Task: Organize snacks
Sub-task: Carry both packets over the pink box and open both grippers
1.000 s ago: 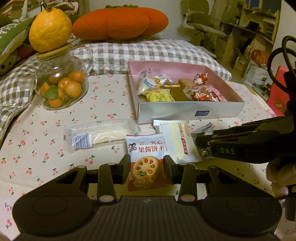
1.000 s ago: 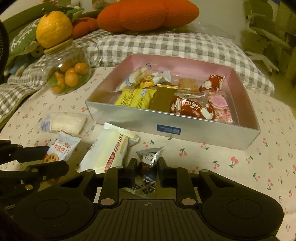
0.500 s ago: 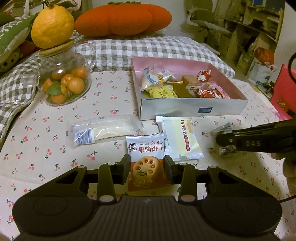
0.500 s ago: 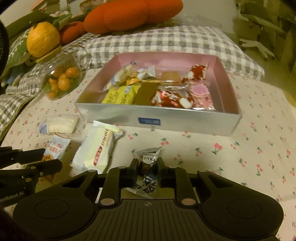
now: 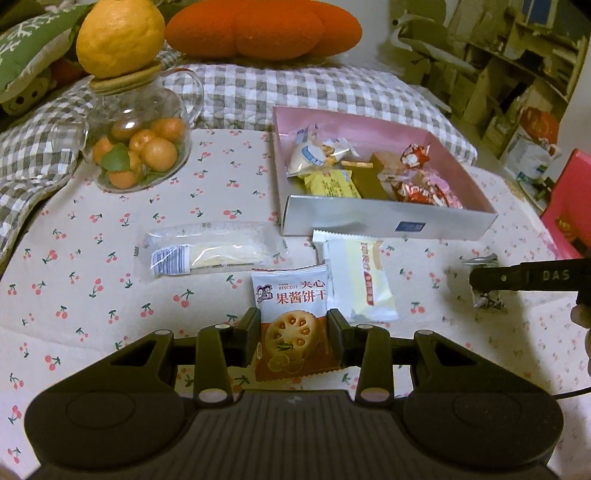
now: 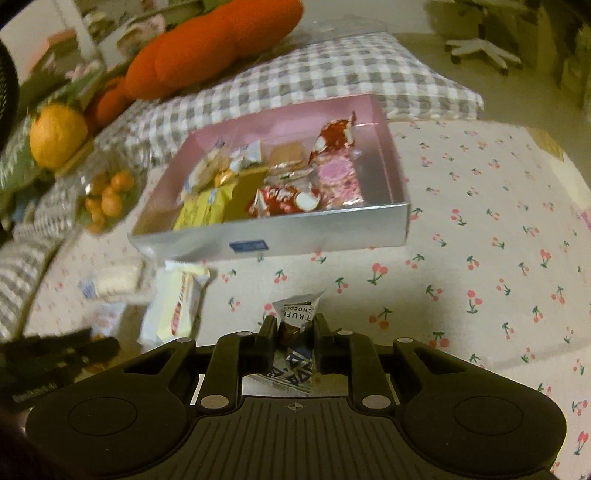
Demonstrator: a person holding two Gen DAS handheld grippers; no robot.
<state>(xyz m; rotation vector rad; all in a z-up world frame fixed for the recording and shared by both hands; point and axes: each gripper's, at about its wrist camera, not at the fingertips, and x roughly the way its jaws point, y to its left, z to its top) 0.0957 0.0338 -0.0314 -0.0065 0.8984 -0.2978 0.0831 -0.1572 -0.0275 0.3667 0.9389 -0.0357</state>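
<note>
My left gripper (image 5: 293,328) is shut on a jam biscuit packet (image 5: 290,295), white above and orange below, held just over the cherry-print cloth. My right gripper (image 6: 294,330) is shut on a silver truffle chocolate wrapper (image 6: 297,314) and hangs above the cloth, in front of the silver box (image 6: 314,232) with the pink inside. From the left wrist view, the right gripper's finger (image 5: 517,278) reaches in from the right with the truffle wrapper (image 5: 485,301) below it. The box (image 5: 388,221) holds several wrapped snacks.
A pale yellow packet (image 5: 360,277) and a clear-wrapped white snack (image 5: 210,251) lie in front of the box. A glass jar of small oranges (image 5: 138,147), topped by a big yellow citrus, stands at the back left. Checked quilt and an orange cushion (image 5: 262,29) lie behind.
The right gripper has carried the truffle wrapper to the right and a little upward, rolling as it went. The left gripper has stayed in place with the biscuit packet.
</note>
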